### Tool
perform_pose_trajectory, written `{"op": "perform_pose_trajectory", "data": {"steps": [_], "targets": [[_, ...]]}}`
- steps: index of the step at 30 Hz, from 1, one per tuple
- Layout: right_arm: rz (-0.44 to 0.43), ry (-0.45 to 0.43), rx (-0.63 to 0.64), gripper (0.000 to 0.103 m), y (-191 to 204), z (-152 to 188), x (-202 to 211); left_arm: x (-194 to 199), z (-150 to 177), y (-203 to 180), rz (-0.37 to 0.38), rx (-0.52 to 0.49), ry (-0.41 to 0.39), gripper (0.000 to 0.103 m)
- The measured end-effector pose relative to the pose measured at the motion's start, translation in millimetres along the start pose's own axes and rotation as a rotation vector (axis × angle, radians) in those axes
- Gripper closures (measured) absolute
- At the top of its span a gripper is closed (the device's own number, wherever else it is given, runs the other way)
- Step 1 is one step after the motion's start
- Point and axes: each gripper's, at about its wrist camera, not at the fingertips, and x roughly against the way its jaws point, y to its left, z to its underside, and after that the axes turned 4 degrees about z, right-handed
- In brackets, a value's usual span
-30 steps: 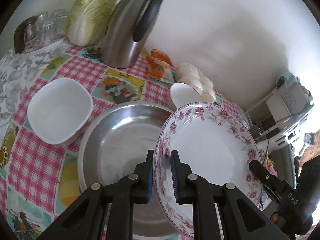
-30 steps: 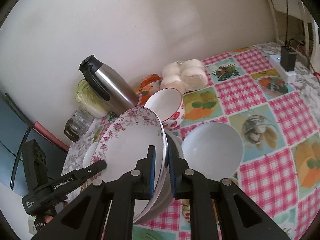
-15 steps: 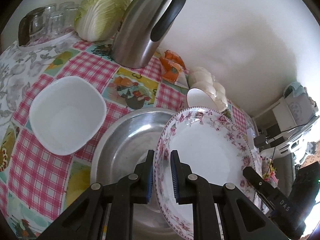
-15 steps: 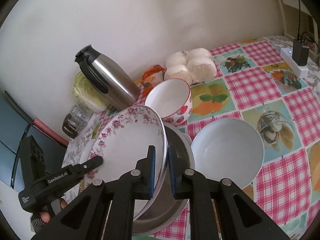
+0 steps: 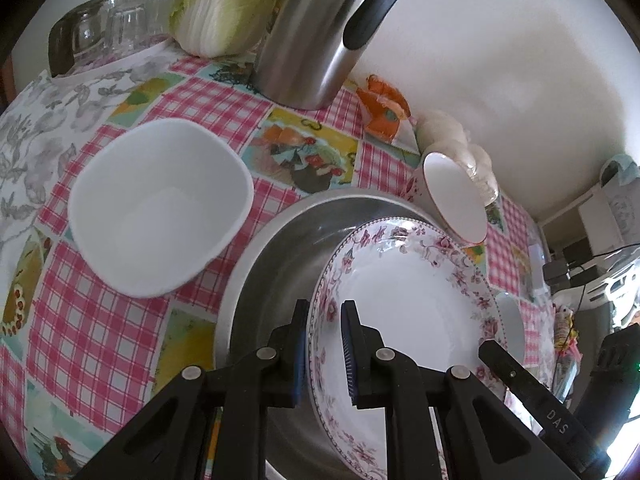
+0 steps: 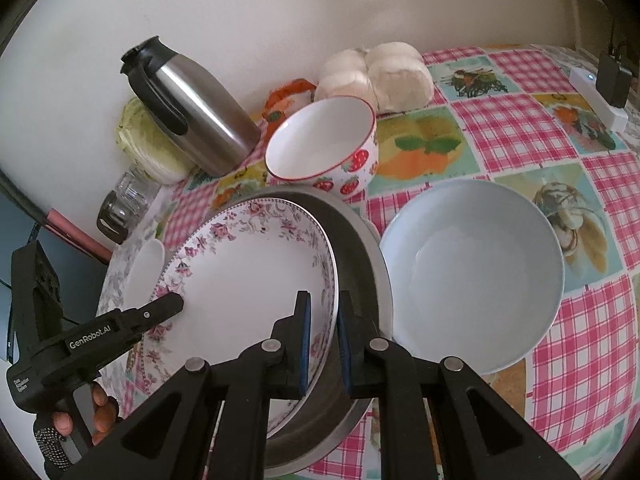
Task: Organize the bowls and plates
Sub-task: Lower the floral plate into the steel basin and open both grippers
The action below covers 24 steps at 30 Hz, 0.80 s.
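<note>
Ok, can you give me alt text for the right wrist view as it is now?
Both tongs, right and left, grip opposite rims of a floral plate, tilted over a steel basin. A pale blue bowl sits to the right, a strawberry bowl and steel jug behind.

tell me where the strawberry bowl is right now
In the right wrist view the strawberry bowl stands on the checked tablecloth behind the steel pan, between the steel jug and the white buns.

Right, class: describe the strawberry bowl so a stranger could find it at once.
Start at the tall steel jug by the wall. Just right of it, behind the metal basin, stands the strawberry bowl. Only it has a red rim and strawberries painted outside; the other bowls are plain.
</note>
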Motion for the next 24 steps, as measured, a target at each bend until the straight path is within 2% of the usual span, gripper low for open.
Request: {"op": "perform_pose_trajectory", "data": {"steps": [8, 15, 24], "targets": [[0.010, 0.009, 0.007, 0.089, 0, 0, -4, -8, 1, 2, -0.019, 0.009, 0.017, 0.086], [0.032, 0.029, 0.030, 0.089, 9, 3, -14, -10, 1, 6, -0.058, 0.015, 0.003, 0.086], [0.054, 0.021, 0.044, 0.088, 10, 6, -16, -12, -1, 6, -0.072, 0.011, 0.001, 0.086]]}}
